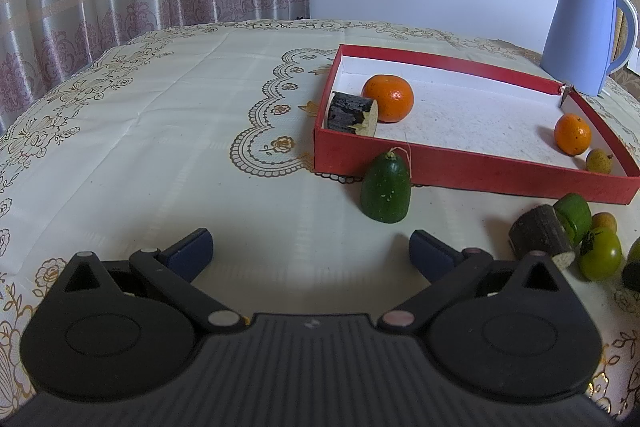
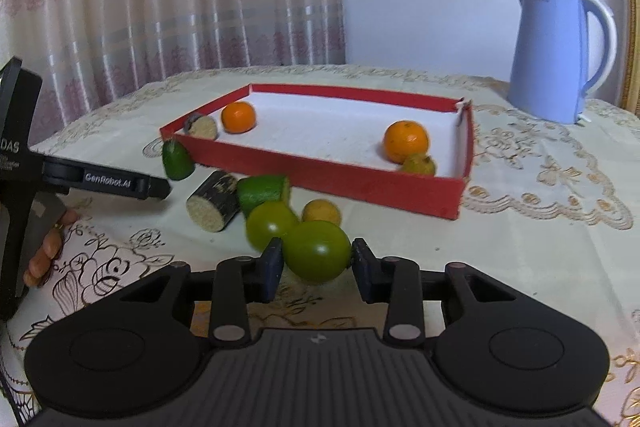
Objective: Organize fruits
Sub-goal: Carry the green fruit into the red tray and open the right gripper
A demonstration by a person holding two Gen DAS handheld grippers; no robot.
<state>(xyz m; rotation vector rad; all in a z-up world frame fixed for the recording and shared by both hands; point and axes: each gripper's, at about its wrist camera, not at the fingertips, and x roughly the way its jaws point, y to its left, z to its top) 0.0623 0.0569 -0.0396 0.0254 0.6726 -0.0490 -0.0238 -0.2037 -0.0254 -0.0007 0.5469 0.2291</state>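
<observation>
A red tray [image 2: 340, 175] [image 1: 472, 175] holds two oranges [image 2: 405, 141] [image 1: 388, 97], a small yellow fruit [image 2: 419, 164] and a dark sugarcane piece [image 1: 352, 113]. My right gripper [image 2: 317, 261] is shut on a green tomato [image 2: 317, 251] in front of the tray. Beside it lie another green tomato [image 2: 270, 223], a yellow fruit [image 2: 321, 211], a green cucumber piece [image 2: 262, 190] and a sugarcane piece [image 2: 212, 200]. My left gripper [image 1: 311, 247] is open and empty, short of a green cucumber end [image 1: 385, 189].
A blue kettle [image 2: 554, 55] [image 1: 582, 35] stands behind the tray on the right. The table has a cream embroidered cloth [image 1: 160, 131]. Curtains hang behind. The left gripper body [image 2: 100, 183] and a hand show at the left of the right wrist view.
</observation>
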